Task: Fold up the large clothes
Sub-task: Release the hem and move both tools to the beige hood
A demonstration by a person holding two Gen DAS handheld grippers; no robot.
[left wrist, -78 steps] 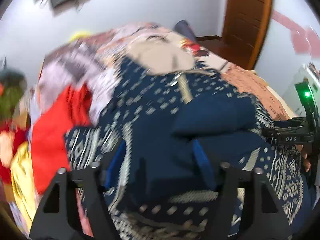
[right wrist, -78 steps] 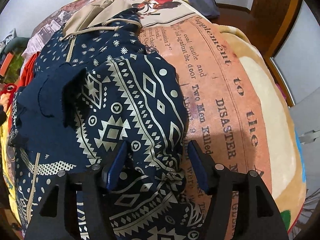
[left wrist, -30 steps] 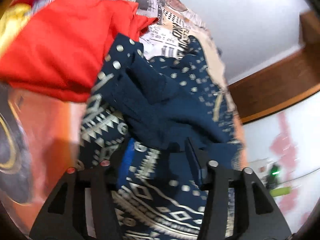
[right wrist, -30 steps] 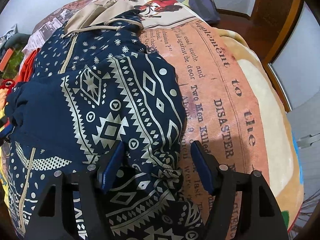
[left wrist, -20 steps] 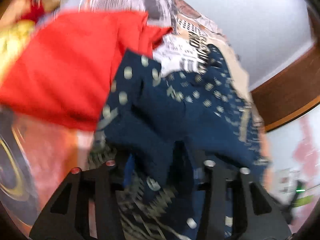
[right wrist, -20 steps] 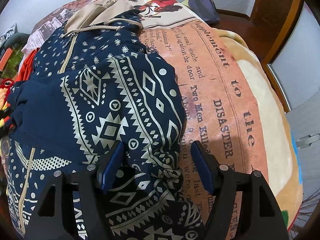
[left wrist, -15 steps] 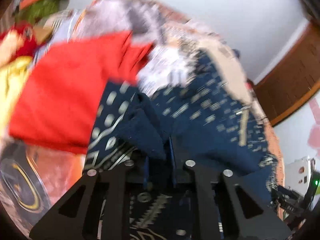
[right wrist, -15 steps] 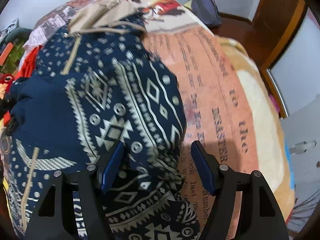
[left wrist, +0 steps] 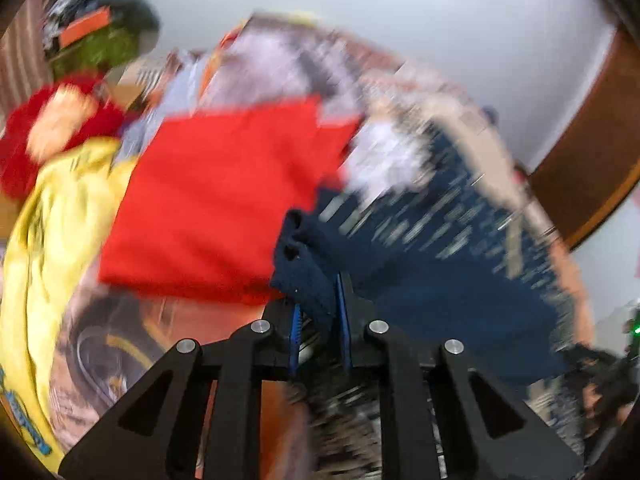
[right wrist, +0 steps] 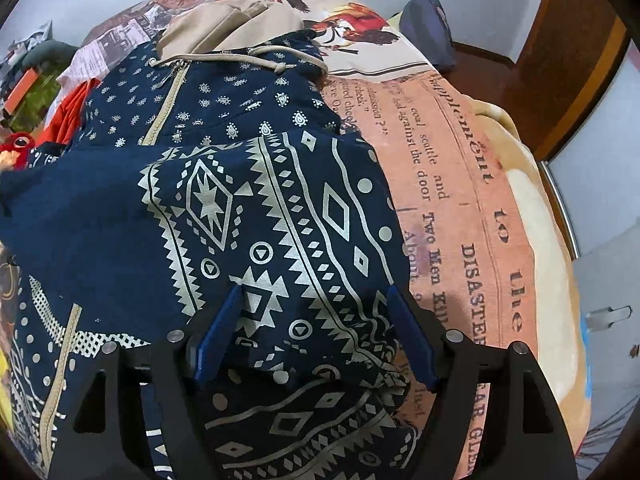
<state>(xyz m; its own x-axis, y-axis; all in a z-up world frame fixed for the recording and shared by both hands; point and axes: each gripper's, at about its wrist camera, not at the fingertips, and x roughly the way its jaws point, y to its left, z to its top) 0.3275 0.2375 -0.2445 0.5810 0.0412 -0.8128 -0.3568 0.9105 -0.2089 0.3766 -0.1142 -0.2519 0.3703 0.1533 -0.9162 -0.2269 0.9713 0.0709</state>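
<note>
Fabric of a navy hoodie point(right wrist: 280, 208) with a cream geometric print fills the right wrist view, lying on a printed blanket point(right wrist: 460, 208). Only this view shows the garment's layout: the tan hood point(right wrist: 236, 28) lies far ahead of the right gripper point(right wrist: 316, 334), and the zipper point(right wrist: 164, 104) runs from the hood back toward the gripper's left side, so the long axis runs away from the gripper, hood end farthest. The right gripper's jaws are opening, with a patterned fold between the blue pads point(right wrist: 218, 336); contact cannot be confirmed.

Only the blurred left wrist view shows the left gripper point(left wrist: 318, 318), jaws pressed nearly together and pinching a plain navy edge of the hoodie point(left wrist: 308, 264). A red garment point(left wrist: 224, 200) lies ahead-left of it, touching the hoodie, and a yellow garment point(left wrist: 48, 240) farther left.

Bare blanket lies right of the right gripper, out to the blanket's rounded edge.
</note>
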